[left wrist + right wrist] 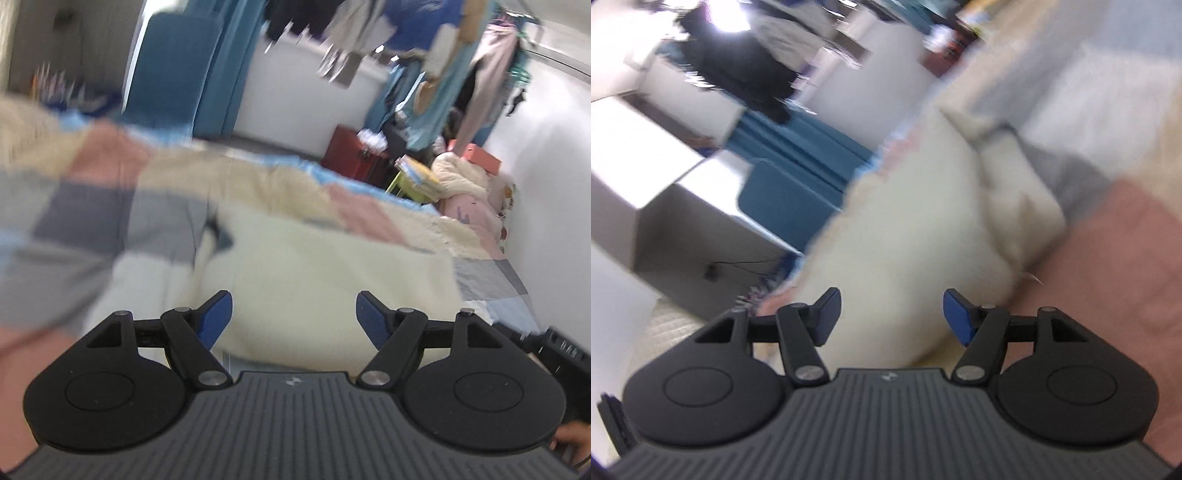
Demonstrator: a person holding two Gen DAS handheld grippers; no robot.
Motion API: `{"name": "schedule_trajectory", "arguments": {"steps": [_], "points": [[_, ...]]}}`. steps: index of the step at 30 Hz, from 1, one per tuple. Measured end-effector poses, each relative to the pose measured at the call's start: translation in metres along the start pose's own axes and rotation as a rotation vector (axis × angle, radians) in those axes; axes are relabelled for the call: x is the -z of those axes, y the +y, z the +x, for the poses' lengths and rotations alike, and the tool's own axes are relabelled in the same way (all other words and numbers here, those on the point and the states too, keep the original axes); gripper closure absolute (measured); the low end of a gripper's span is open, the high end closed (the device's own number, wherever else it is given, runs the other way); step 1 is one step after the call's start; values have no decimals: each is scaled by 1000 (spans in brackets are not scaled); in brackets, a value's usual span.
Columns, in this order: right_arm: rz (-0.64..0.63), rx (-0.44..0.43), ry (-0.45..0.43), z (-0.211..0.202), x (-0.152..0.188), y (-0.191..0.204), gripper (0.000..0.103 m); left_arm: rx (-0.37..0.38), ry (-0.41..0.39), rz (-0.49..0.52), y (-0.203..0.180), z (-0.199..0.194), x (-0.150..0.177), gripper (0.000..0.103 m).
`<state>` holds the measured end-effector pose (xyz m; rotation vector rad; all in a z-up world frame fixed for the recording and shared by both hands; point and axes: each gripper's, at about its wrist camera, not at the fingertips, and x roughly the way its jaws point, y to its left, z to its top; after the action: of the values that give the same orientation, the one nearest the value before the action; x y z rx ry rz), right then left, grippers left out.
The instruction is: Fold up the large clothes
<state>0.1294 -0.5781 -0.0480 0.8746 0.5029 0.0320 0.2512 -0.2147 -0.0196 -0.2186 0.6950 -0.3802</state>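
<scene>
In the left wrist view, a bed covered by a patchwork quilt of pink, grey, cream and pale blue squares [110, 206] stretches ahead of the tool, with teal curtains [207, 74] and a crowded rack of hanging clothes [461, 66] beyond it (all smeared by motion blur). The left gripper [294, 317] is released, its blue-padded jaws spread wide with nothing between them. The large cream fleecy garment [332, 273] lies flat on the quilt directly in front of and below the jaws, apart from them. In the right wrist view, the same quilt [1126, 258] fills the side to the right of the tool, and a white cabinet [683, 206] stands off to the left. The right gripper [892, 317] is likewise released and empty; the cream garment [905, 229] lies bunched just ahead of its jaws, not touched by them.
</scene>
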Motion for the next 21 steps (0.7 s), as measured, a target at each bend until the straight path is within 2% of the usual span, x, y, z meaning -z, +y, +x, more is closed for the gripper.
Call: {"name": "schedule_trajectory", "arguments": {"steps": [3,6,9,12,14,21], "points": [[-133,-53,-36,-31,-7,44,38,-4,-55,57,-19,-44,-10,23],[-295,-92,-73,-64,-5,91,38,-23,-132,112,-37,-86,-13,14],[-420,-91,-107,-92,3,129,38,-33,-184,155,-51,-126,-9,8],[-495,-78,-121,-114,14,149,38,-34,-223,166,-59,-160,-1,4],[-534,-32,-122,-123,25,158,38,-29,-227,162,-62,-181,7,3],[-610,19,-135,-146,62,167,38,-61,-254,224,-67,-226,44,0]]}}
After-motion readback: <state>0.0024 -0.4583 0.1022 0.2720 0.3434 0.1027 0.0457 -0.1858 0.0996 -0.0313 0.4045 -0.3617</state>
